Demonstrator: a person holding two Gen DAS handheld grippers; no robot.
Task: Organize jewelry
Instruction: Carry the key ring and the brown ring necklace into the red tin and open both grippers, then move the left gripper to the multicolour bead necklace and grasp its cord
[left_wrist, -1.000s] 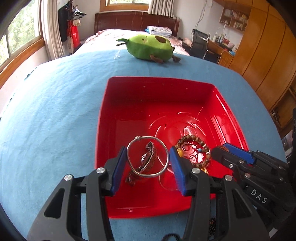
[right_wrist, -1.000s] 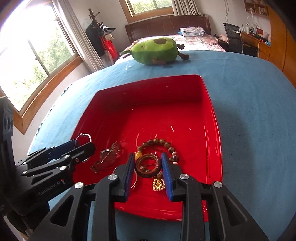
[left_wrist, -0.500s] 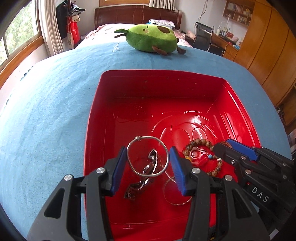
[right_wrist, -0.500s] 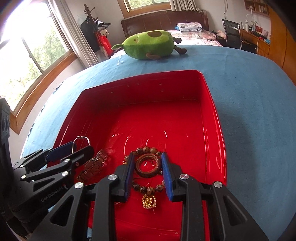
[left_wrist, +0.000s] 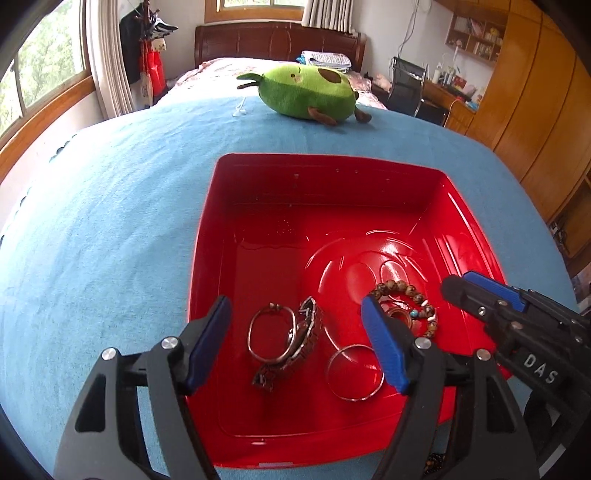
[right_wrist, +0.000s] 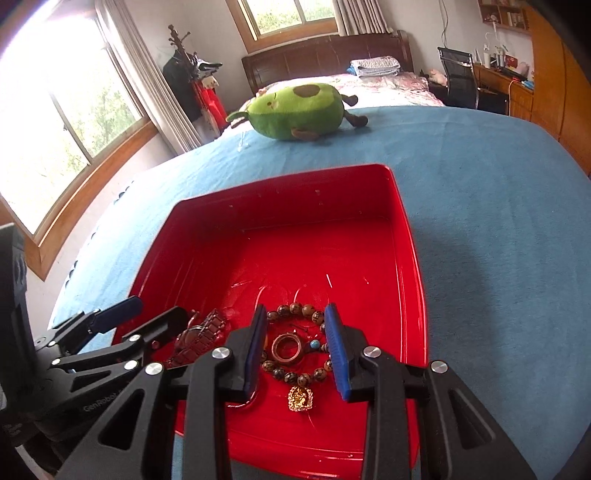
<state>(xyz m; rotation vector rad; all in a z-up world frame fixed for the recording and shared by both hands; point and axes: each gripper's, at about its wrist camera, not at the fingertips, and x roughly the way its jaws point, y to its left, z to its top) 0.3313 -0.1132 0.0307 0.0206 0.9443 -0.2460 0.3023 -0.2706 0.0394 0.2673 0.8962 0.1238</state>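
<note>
Now both claws hang over one red tray (left_wrist: 207, 236) on the blue-covered counter (left_wrist: 110, 221). Left claw (left_wrist: 299, 332) is opening, its pads well clear of the hinged silver ring (left_wrist: 271, 334) lying on the tray floor against one dark link bracelet (left_wrist: 306, 339). One thin plain bangle (left_wrist: 354, 373) lies just beside. Right claw (right_wrist: 297, 350) is easing apart too, holding nothing; one brown ring (right_wrist: 287, 347) lies loose between its pads, inside one beaded bracelet (right_wrist: 295, 310) with one gold pendant (right_wrist: 300, 398). One green plush toy (right_wrist: 295, 110) sits beyond the tray.
</note>
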